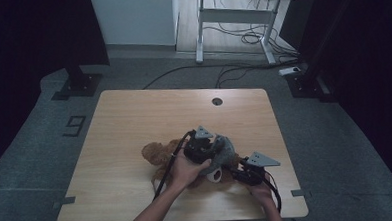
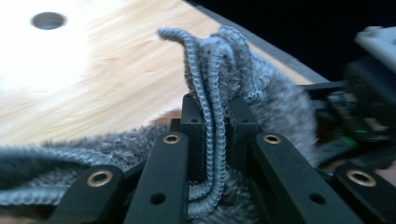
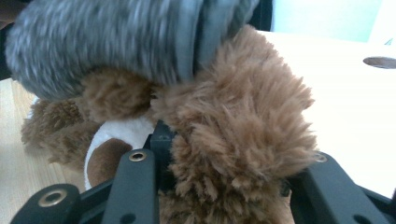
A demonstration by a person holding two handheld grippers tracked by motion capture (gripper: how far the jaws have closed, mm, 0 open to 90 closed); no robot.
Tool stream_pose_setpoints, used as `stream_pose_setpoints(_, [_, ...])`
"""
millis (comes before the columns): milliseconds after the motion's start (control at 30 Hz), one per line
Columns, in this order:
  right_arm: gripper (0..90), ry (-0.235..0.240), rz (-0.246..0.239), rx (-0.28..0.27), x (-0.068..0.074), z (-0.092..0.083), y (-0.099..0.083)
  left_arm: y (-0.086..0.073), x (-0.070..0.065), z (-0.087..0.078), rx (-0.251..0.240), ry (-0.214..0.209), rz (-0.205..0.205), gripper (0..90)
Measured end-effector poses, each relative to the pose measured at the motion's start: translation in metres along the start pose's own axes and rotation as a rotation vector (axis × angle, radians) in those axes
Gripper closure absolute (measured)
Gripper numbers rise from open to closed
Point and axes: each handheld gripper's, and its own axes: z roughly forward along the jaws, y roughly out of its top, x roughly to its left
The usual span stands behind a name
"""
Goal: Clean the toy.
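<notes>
Pale wooden table (image 1: 125, 138) with a round cable hole (image 1: 217, 101) carries a brown plush teddy bear (image 1: 158, 153); a fuzzy grey knitted hat (image 1: 225, 150) sits on it. Left gripper view: the left gripper (image 2: 215, 128) pinches the hat's ribbed edge (image 2: 212, 93) tight. Right gripper view: the right gripper (image 3: 224, 154) clamps brown fur, the hat just above

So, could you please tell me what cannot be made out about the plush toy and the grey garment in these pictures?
- Brown plush toy, high view: its middle is hidden under the grey garment and the left gripper; too small and dim for detail.
- Toy's face, right gripper view: covered by the garment and cut off by the jaws.
- Garment's whole shape, left gripper view: the ribbed hem is sharp, the rest blurred and cut off by the edges.
</notes>
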Motion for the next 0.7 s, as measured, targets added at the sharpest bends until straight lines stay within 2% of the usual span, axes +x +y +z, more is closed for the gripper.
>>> stream_pose_setpoints(100, [57.3,-0.003,-0.008,0.002,0.000,0.000,0.000,-0.005,0.017,-0.005,0.006,-0.012,-0.051,79.6])
stream_pose_setpoints(167, [57.3,-0.004,-0.016,0.003,0.001,0.000,0.000,-0.009,0.027,-0.013,0.002,0.004,-0.062,79.5])
stream_pose_setpoints(200, [57.2,-0.004,-0.018,0.003,0.001,-0.001,0.000,-0.012,0.032,-0.017,-0.003,0.019,-0.067,79.5])
stream_pose_setpoints(267, [57.3,-0.004,-0.022,0.003,0.001,-0.001,0.001,-0.021,0.045,-0.026,0.003,0.077,-0.071,79.5])
stream_pose_setpoints(300, [57.3,-0.003,-0.024,0.004,0.001,-0.001,0.001,-0.027,0.055,-0.031,0.011,0.086,-0.082,79.5])
stream_pose_setpoints(367, [57.3,-0.002,-0.035,0.005,0.003,-0.002,0.001,-0.040,0.073,-0.040,-0.013,0.029,-0.165,79.1])
stream_pose_setpoints(400, [57.3,-0.003,-0.041,0.004,0.004,-0.002,0.001,-0.046,0.080,-0.047,-0.030,0.028,-0.183,79.1])
stream_pose_setpoints(533, [57.2,-0.005,-0.045,0.005,0.004,-0.002,0.002,-0.060,0.094,-0.066,-0.056,0.053,-0.206,79.1])
stream_pose_setpoints(633, [56.3,-0.007,-0.047,0.003,0.005,-0.002,0.002,-0.069,0.102,-0.071,-0.067,0.066,-0.230,79.1])
stream_pose_setpoints(700, [55.1,-0.001,-0.035,0.000,0.005,-0.002,0.002,-0.075,0.103,-0.071,-0.074,0.071,-0.231,79.1])
